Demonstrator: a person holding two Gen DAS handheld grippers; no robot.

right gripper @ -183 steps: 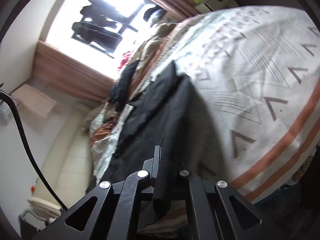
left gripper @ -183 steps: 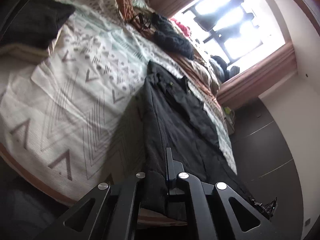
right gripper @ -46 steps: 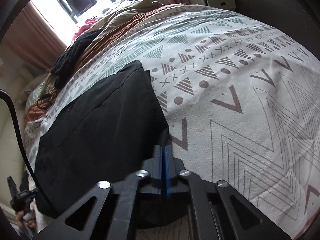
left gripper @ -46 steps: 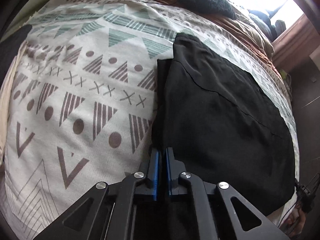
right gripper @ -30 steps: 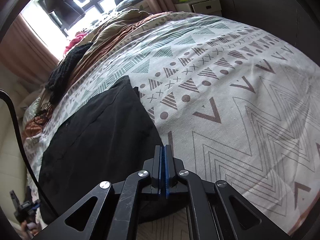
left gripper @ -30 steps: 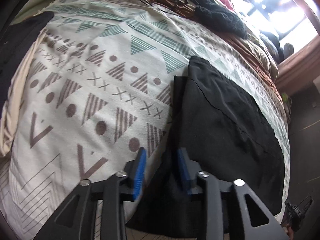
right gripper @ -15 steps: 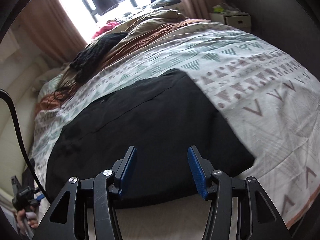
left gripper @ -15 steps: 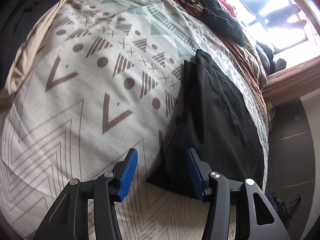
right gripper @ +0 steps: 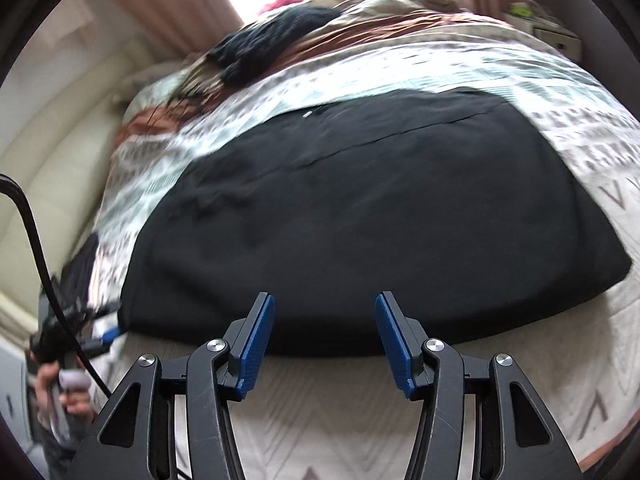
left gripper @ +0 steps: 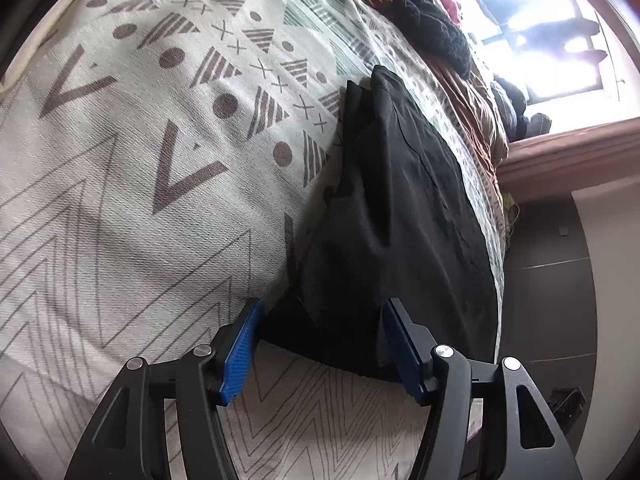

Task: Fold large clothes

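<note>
A large black garment (right gripper: 360,208) lies folded flat on the patterned bedspread (right gripper: 360,420). In the left wrist view the same black garment (left gripper: 392,208) shows its near corner between the blue pads of my left gripper (left gripper: 320,340); the jaws are opening and the pads do not press the cloth. My right gripper (right gripper: 324,336) stands open just short of the garment's near edge, with nothing gripped. Its blue pads (right gripper: 256,344) are apart.
The bedspread (left gripper: 140,220) stretches wide to the left of the garment. A dark knitted heap (left gripper: 432,28) and brown bedding lie toward the bright window (left gripper: 540,32). A cream sofa (right gripper: 52,168) flanks the bed. A hand holding the other gripper (right gripper: 68,384) shows at lower left.
Both grippers let go of the garment's corners and opened. The right gripper swung sideways along the near edge toward its middle; the left drew back slightly, its jaws widening.
</note>
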